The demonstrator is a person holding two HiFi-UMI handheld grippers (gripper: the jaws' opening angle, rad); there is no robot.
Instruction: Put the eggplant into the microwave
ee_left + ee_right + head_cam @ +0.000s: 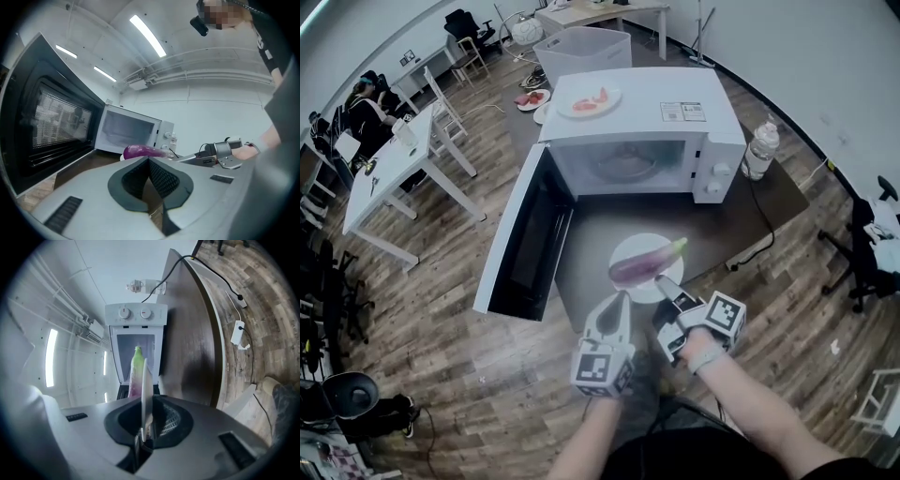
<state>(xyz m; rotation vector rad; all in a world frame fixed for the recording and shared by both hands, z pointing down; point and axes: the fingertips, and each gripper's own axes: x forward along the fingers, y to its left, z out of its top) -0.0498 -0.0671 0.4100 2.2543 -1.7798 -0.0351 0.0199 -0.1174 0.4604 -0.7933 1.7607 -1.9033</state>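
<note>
Head view: purple, green-stemmed eggplant (645, 263), apparently whole, on plate (639, 246).

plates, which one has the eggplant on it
The plate held by the right tool, in front of the microwave; the plate on top of it carries something red.

A water bottle (761, 148) stands on the dark table (786, 199), a white bin (581, 49) farther off.

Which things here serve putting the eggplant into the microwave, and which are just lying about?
In use: eggplant, white plate under it, open microwave, right tongs gripping the plate.
Lying about: water bottle, food plate atop the microwave, white bin.
</note>
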